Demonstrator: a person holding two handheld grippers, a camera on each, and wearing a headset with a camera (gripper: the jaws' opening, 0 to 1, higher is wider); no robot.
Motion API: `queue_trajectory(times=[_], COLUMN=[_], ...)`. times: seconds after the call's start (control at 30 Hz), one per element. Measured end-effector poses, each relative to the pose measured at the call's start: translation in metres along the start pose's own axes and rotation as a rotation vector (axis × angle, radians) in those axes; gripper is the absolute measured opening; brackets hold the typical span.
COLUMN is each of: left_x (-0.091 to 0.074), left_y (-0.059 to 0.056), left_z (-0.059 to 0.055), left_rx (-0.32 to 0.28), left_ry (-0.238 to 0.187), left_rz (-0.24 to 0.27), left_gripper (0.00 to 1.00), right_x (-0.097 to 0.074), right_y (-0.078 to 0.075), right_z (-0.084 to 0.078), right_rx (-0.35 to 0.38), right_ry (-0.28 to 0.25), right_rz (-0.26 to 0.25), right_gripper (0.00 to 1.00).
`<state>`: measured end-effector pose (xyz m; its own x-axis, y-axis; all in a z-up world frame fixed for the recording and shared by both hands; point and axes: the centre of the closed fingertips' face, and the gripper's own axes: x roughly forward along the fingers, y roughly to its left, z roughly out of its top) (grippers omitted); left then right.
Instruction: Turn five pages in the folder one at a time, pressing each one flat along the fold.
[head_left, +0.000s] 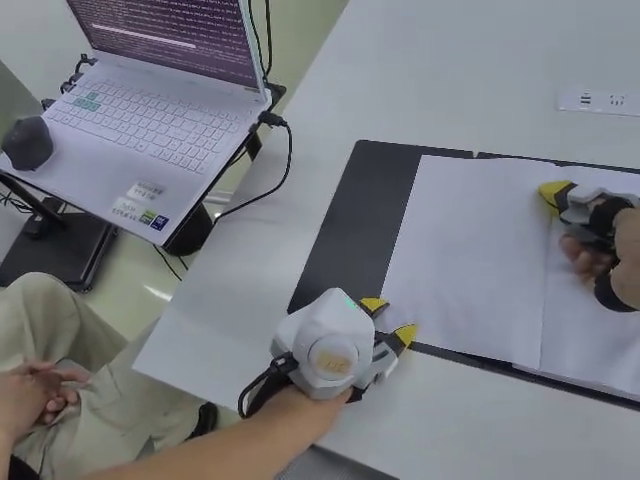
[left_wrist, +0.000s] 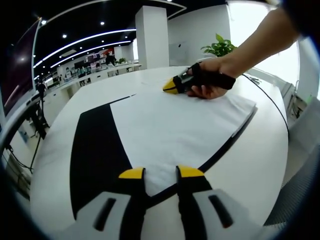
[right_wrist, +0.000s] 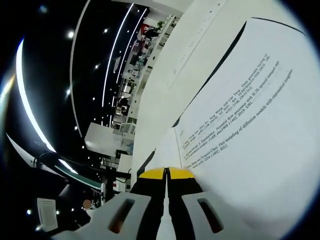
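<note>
Head view has the folder (head_left: 355, 220) lying open on the white desk (head_left: 420, 70). Its black cover is bare at the left, and a blank turned page (head_left: 480, 260) lies across it. The right gripper (head_left: 556, 193) rests at the far end of the fold. In the right gripper view its jaws are closed tip to tip, holding nothing, set on the paper beside a printed page (right_wrist: 250, 125). The left gripper (head_left: 390, 320) sits at the near edge of the turned page, its jaws a narrow gap apart with nothing between them. I cannot tell whether it touches the sheet.

This looks like the pressing step of one turn; how many pages are done cannot be told. The next move likely calls for drawing the closed tips along the fold toward the near edge, then pinching the free edge of the next printed page. There is ample room to move. The laptop (head_left: 150, 110) stands well apart at the left, and open desk lies beyond the folder's far edge.
</note>
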<state>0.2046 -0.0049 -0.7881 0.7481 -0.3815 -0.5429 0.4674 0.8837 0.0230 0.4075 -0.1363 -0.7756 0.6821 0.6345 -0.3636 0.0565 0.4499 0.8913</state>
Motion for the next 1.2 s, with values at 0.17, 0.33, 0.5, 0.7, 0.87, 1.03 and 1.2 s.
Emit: queue_trajectory(times=[0.17,0.33,0.5,0.7,0.87,1.03,1.2], left_x=[0.001,0.002,0.002,0.002,0.002,0.001,0.001], left_y=[-0.001,-0.001,-0.002,-0.001,0.000,-0.001,-0.001], left_z=[0.000,-0.001,-0.001,-0.002,-0.003,-0.002,-0.002], left_rx=[0.008,0.014,0.015,0.014,0.013,0.012,0.013], left_ry=[0.006,0.013,0.020,0.018,0.019,0.017,0.013], left_rz=[-0.007,-0.014,-0.015,-0.014,-0.014,-0.014,-0.013], left_gripper=[0.23,0.23,0.23,0.23,0.23,0.23,0.23], right_x=[-0.011,-0.021,-0.031,-0.045,-0.056,-0.071,-0.085], right_y=[-0.002,-0.002,-0.003,-0.001,-0.003,-0.002,-0.004], right_z=[-0.009,-0.018,-0.027,-0.042,-0.055,-0.078,-0.098], right_rx=[0.013,-0.009,-0.004,0.001,-0.002,-0.006,-0.016], right_ry=[0.016,0.042,0.057,0.088,0.120,0.183,0.226], right_rz=[0.018,0.019,0.023,0.044,0.049,0.066,0.070], right_gripper=[0.00,0.00,0.00,0.00,0.00,0.00,0.00])
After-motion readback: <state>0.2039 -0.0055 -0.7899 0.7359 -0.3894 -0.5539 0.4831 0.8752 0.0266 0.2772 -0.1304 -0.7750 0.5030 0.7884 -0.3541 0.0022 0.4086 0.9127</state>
